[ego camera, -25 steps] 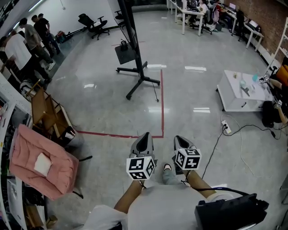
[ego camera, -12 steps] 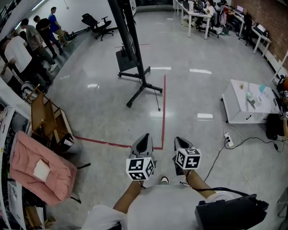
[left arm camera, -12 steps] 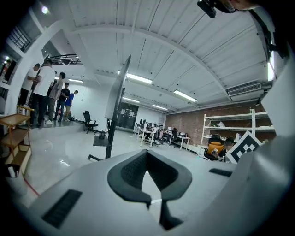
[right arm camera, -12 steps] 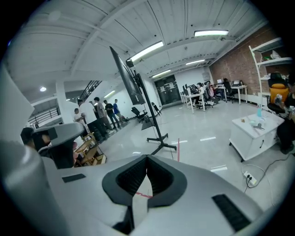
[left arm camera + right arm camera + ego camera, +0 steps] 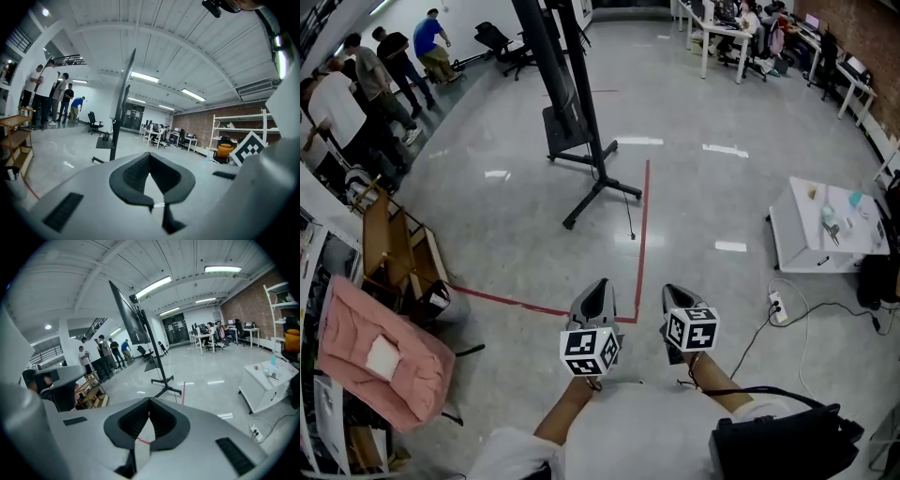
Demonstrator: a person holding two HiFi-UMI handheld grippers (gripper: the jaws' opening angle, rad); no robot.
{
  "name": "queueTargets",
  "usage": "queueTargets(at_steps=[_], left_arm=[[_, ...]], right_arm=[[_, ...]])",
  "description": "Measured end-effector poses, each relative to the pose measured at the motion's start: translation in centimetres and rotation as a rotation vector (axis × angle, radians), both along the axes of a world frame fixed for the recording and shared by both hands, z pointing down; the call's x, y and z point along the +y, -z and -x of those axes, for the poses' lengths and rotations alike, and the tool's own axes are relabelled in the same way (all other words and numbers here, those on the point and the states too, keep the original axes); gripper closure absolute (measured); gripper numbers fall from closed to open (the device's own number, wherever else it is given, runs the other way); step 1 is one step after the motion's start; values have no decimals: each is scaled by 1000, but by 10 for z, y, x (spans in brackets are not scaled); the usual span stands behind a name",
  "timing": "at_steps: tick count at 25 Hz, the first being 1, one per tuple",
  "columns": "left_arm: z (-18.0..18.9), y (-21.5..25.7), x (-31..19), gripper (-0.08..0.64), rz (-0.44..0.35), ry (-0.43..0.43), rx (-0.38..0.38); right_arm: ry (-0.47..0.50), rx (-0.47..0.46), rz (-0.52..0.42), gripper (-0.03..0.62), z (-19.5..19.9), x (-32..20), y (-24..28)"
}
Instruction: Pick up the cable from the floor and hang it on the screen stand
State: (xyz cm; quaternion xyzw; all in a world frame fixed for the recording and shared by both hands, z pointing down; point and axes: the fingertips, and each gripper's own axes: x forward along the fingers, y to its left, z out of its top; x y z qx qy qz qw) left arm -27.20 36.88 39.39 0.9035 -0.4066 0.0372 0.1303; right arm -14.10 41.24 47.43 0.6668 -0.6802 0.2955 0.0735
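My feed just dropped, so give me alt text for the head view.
The left gripper and right gripper are held side by side low in frame, shut and empty. Ahead, past a red tape line, stands the screen stand, with a thin cable lying by its base.

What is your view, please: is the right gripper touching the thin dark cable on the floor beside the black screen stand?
Apart. The head view shows bare floor between the shut right gripper and the thin dark cable.

Glossy grey floor [image 5: 703,103] with a red tape line [image 5: 643,234], white table [image 5: 802,239], brick wall [image 5: 874,26].
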Motion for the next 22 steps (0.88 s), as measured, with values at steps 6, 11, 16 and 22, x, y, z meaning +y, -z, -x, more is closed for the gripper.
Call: queueTargets(at_steps=[6, 11, 16, 22], left_arm=[[-21, -7, -41, 557, 5, -8, -8], [-53, -24, -99, 557, 4, -11, 15], [-91, -28, -172, 557, 31, 1, 36], [-127, -23, -258, 557, 41, 6, 41]], right_arm=[[-9, -2, 4, 574, -22, -37, -6], [-18, -1, 12, 574, -53, -94, -24], [23, 26, 24, 574, -84, -168, -16], [21, 33, 28, 574, -123, -253, -8]])
